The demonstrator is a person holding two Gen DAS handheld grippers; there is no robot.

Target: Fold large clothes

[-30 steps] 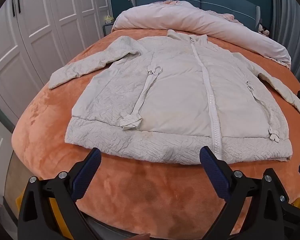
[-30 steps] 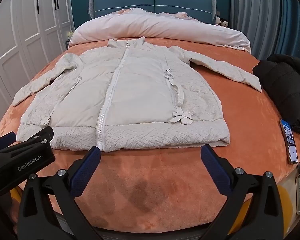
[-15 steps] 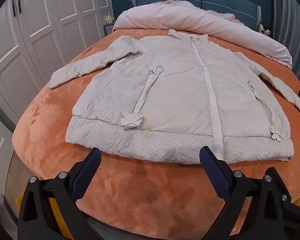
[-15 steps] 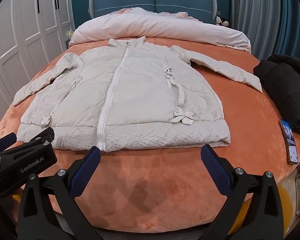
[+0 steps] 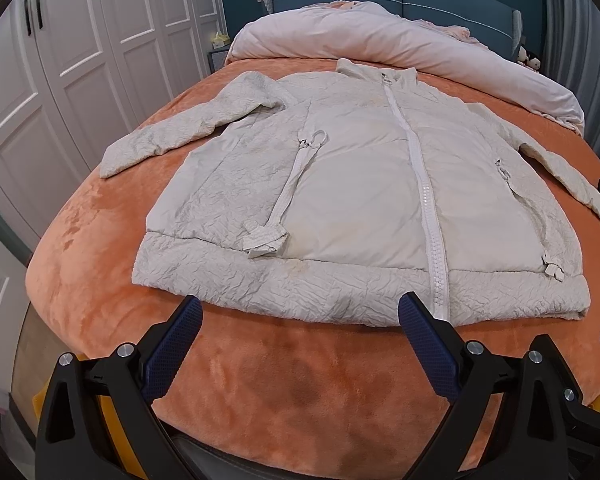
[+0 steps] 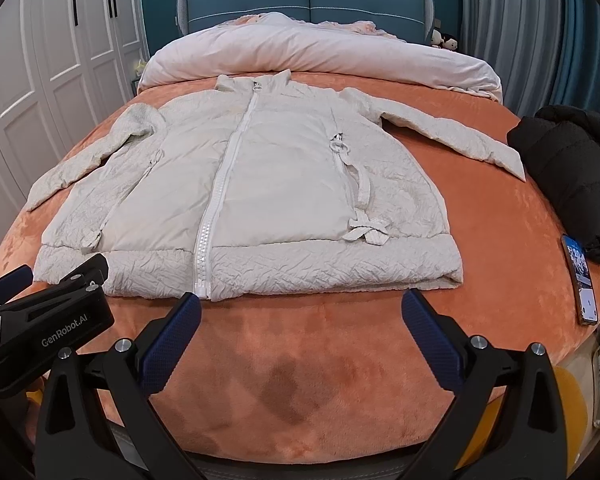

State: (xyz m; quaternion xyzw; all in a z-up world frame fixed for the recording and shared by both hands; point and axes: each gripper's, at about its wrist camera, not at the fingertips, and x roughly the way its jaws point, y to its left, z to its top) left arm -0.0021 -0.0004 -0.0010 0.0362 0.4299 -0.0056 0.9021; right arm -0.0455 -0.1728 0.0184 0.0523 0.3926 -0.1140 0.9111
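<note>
One cream jacket (image 5: 364, 200) lies flat and face up on the bed, zipped closed, its collar toward the headboard and its hem toward the cameras. Its two sleeves are spread outward, one to each side. Two pocket ties show on its front, one on each half.

Two tongs are in view. The left tongs (image 5: 300, 344) hover over the near edge of the bed just short of the hem, arms spread wide, nothing between them. The right tongs (image 6: 300, 332) hang likewise before the hem, also spread apart and holding nothing; the left tool's black body shows at the lower left of the right wrist view.

One black jacket (image 6: 572, 168) is bunched at the bed's right side, apart from the cream sleeve's cuff. One phone (image 6: 580, 280) lies screen up just beside it.

The bed is covered by an orange plush blanket (image 6: 300, 368), with one pale pink duvet (image 6: 316, 56) rolled across its head. Behind it stands a blue padded headboard (image 6: 308, 0). White panelled wardrobe doors (image 5: 100, 40) line the left wall; grey curtains (image 6: 512, 32) hang on the right.
</note>
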